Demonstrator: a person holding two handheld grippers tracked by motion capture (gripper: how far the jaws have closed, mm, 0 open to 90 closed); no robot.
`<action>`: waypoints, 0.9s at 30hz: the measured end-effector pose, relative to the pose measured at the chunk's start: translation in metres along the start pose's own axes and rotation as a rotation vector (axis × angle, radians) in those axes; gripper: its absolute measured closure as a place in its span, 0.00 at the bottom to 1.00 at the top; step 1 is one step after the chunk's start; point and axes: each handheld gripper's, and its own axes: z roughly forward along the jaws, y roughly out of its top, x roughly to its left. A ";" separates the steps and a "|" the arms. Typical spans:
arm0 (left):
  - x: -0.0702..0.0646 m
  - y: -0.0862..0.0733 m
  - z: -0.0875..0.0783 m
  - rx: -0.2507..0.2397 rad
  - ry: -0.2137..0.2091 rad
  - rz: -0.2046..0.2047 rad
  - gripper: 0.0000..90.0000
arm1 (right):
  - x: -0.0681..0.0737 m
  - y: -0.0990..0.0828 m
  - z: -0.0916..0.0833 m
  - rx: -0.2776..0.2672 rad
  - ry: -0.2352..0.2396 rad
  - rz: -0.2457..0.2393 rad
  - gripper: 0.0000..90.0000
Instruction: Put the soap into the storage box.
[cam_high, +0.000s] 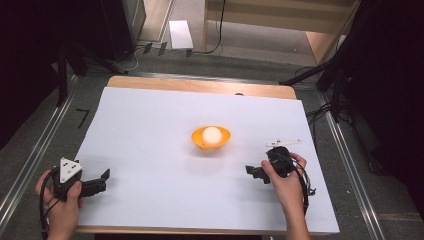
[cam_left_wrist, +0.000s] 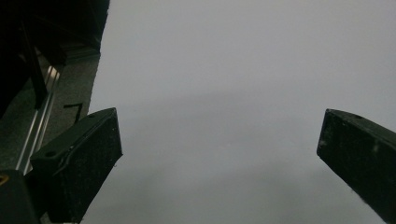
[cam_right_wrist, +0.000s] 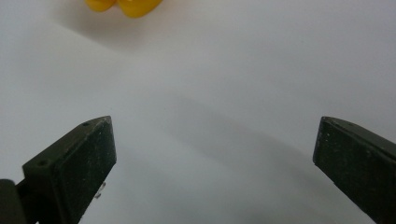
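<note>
Both pairs of jaws stand wide apart with nothing between them, just white sheet beneath. The right gripper (cam_high: 253, 172) sits low on the sheet's right side, nosing toward the centre; in its own view the orange bowl (cam_right_wrist: 123, 6) peeks in at the top edge. The left gripper (cam_high: 100, 181) waits near the front-left corner, well apart from everything. Out in the middle of the white sheet (cam_high: 150, 125) sits that orange bowl, a white ball (cam_high: 212, 134) nestled inside. The ball looks smooth and light (likely to roll or squirt out), so pinch it across its widest part, gently. The bowl's thin rim looks like the surer place to grab.
</note>
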 end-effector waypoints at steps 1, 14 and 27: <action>0.000 0.000 0.000 0.000 0.000 0.000 0.00 | -0.002 -0.002 -0.001 -0.006 0.000 0.000 0.00; 0.001 0.000 0.000 -0.001 -0.001 -0.009 0.00 | -0.021 -0.028 -0.022 -0.054 -0.030 0.039 0.00; 0.000 0.000 -0.001 -0.004 0.006 -0.001 0.00 | -0.047 -0.069 -0.045 -0.119 -0.054 0.086 0.00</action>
